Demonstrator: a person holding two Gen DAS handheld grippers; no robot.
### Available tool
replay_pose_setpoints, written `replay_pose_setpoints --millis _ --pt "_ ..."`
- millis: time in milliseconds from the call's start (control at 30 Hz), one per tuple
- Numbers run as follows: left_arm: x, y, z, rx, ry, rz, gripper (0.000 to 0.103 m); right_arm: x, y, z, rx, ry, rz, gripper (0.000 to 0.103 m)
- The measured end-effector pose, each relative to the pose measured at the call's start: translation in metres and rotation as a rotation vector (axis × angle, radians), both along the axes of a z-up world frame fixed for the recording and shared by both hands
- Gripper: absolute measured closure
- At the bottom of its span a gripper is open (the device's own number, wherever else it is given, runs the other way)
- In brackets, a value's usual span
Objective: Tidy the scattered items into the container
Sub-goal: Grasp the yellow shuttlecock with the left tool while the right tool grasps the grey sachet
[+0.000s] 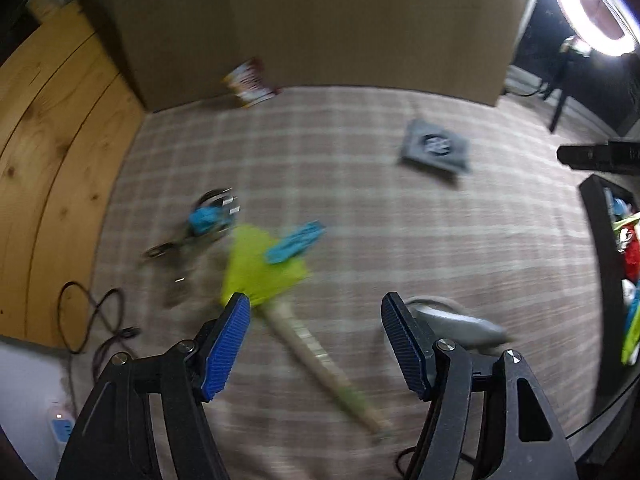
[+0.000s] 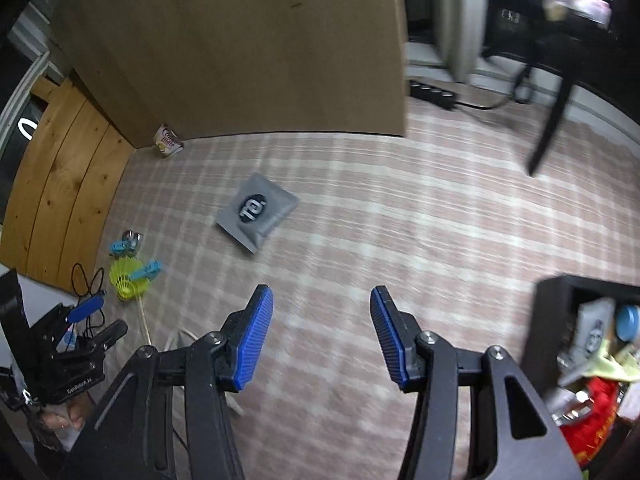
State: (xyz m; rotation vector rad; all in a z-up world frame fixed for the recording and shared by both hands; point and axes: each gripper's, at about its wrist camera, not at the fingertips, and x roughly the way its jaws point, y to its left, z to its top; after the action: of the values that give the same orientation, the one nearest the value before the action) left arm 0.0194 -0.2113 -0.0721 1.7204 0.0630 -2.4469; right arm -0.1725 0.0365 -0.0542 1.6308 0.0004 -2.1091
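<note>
Your left gripper (image 1: 316, 344) points steeply down with its blue-padded fingers (image 1: 226, 344) apart and nothing between them; the pale handle of a green fan-shaped item (image 1: 260, 268) runs across the plaid cloth (image 1: 360, 216) below the gap, untouched. A grey oblong object (image 1: 456, 322) lies just behind the right-hand finger. Beyond the green item, a blue clip (image 1: 296, 242) rests on its upper edge, and a blue-and-black tangle of small parts (image 1: 208, 216) sits just beside it to the left. Farther out, a grey packet with a dark round emblem (image 1: 436, 148) lies alone, and a red-and-white printed pack (image 1: 250, 82) stands against the cardboard box (image 1: 320, 20). Your right gripper (image 2: 322, 332) likewise aims down with its fingers (image 2: 252, 340) apart, empty, over bare plaid cloth; the same grey packet (image 2: 258, 210) lies well ahead of it. The black container (image 2: 554, 312) sits at the lower right of that view, already holding a grey packet, a blue round lid, yellow cloth and something red; in the left view its wall (image 1: 596, 240) shows at the right edge. A wooden board (image 1: 52, 152) borders the cloth on the left, and black cables (image 1: 84, 316) trail beside it.
</note>
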Motion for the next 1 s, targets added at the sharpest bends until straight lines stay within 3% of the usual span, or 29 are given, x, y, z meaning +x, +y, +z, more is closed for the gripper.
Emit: replay_pose_setpoints --millis 200,467,800,933,1000 --pt "-0.001 -0.033 -0.018 -0.003 -0.033 0.009 0.035 -0.023 -0.05 -0.027 0.019 -0.059 0.036 0.053" --pt "-0.013 -0.048 -0.036 -0.014 -0.069 -0.014 0.035 -0.048 -0.079 -0.062 -0.016 -0.177 -0.013 0.053" --pt "-0.026 -0.038 -0.051 -0.013 -0.089 -0.082 0.035 -0.052 -0.106 -0.08 0.015 -0.199 -0.01 0.053" --pt "-0.027 -0.039 -0.057 0.008 -0.104 -0.075 0.053 -0.052 -0.118 -0.079 0.052 -0.163 0.005 0.054" --pt "-0.026 -0.04 -0.058 0.007 -0.107 -0.067 0.056 -0.052 -0.121 -0.08 0.049 -0.158 0.005 0.056"
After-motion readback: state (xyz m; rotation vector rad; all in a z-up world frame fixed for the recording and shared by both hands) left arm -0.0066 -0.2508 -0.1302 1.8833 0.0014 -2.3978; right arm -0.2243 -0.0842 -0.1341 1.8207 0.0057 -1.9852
